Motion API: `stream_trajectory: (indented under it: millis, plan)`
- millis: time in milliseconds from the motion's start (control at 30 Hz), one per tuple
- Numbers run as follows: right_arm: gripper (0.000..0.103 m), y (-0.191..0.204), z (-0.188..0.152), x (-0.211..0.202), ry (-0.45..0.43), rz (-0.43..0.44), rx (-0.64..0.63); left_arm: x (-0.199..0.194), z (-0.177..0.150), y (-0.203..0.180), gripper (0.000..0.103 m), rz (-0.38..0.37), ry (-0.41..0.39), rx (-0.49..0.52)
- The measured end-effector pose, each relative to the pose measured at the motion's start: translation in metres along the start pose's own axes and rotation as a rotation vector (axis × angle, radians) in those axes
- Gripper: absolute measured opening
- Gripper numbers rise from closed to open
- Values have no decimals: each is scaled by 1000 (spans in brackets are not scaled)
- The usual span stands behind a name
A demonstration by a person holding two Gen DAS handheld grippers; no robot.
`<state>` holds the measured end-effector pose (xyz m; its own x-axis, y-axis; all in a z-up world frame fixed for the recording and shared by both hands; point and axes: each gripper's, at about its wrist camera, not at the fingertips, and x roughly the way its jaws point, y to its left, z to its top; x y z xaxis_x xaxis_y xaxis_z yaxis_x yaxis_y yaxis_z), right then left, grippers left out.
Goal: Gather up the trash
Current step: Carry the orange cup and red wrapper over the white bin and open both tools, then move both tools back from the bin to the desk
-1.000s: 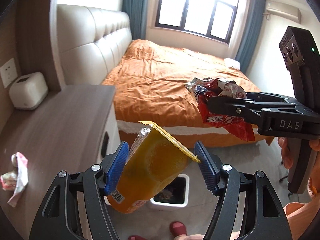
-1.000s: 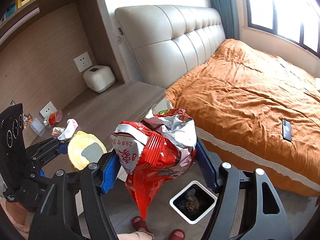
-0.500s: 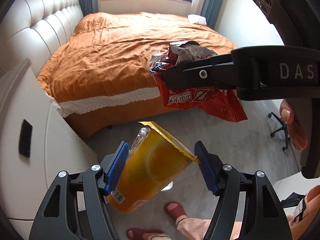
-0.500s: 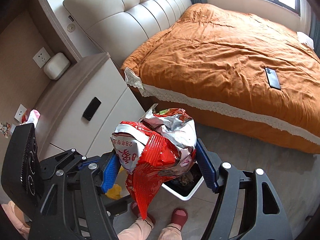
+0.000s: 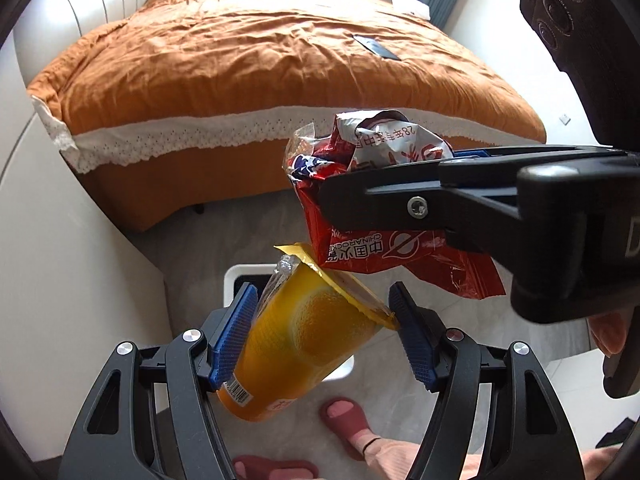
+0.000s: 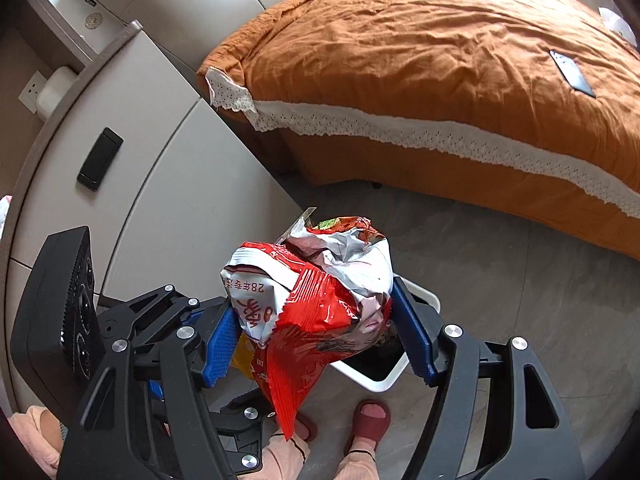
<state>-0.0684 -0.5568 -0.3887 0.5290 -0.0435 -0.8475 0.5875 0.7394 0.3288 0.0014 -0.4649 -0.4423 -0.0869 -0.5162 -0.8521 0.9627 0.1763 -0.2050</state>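
Left gripper (image 5: 324,336) clamped on orange cup (image 5: 304,340), right gripper (image 6: 316,340) clenched on red snack bag (image 6: 312,308), both above white bin (image 6: 384,376), bed (image 6: 440,60) far behind.

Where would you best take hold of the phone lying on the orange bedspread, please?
The phone lies flat on the bedspread, so probably come from straight above and pinch its two long edges across the narrow width, pressing slightly into the soft cover.
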Motion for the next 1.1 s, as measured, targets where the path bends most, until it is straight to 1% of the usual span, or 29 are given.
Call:
stream_trajectory:
  millis: [100, 200, 367, 467, 500, 567, 600, 633, 700, 767, 900, 1000, 1100]
  plan:
    - [70, -16, -4, 27, 27, 20, 37, 22, -12, 7, 67, -4, 14, -13]
    - [70, -25, -5, 50, 52, 16, 46, 43, -20, 14, 67, -4, 26, -26]
    - [70, -31, -10, 85, 101, -1, 29, 75, -32, 28, 67, -4, 54, -45]
    - [70, -30, -18, 103, 129, -24, 14, 95, -43, 38, 69, 4, 61, -84]
    - [70, -29, -21, 109, 141, -36, 4, 101, -47, 40, 71, 11, 65, -94]
    - [70, -30, -25, 122, 160, -50, -6, 109, -54, 42, 91, 24, 67, -108]
    - [74, -30, -28, 128, 175, -68, -17, 113, -56, 43, 98, 41, 69, -109]
    - [84, -31, -31, 133, 190, -84, -24, 116, -57, 43, 98, 52, 69, -105]
    - [99, -36, -36, 141, 216, -122, -19, 120, -59, 47, 98, 43, 83, -120]
    - [99, -41, -39, 144, 240, -109, -2, 121, -61, 49, 98, 60, 100, -123]
    - [99, -40, -36, 132, 236, -134, -7, 116, -59, 53, 98, 73, 107, -119]
    - [99, -31, -33, 115, 216, -134, -13, 102, -55, 52, 98, 89, 96, -119]
    - [99, -20, -28, 94, 195, -129, -17, 77, -48, 48, 98, 102, 74, -132]
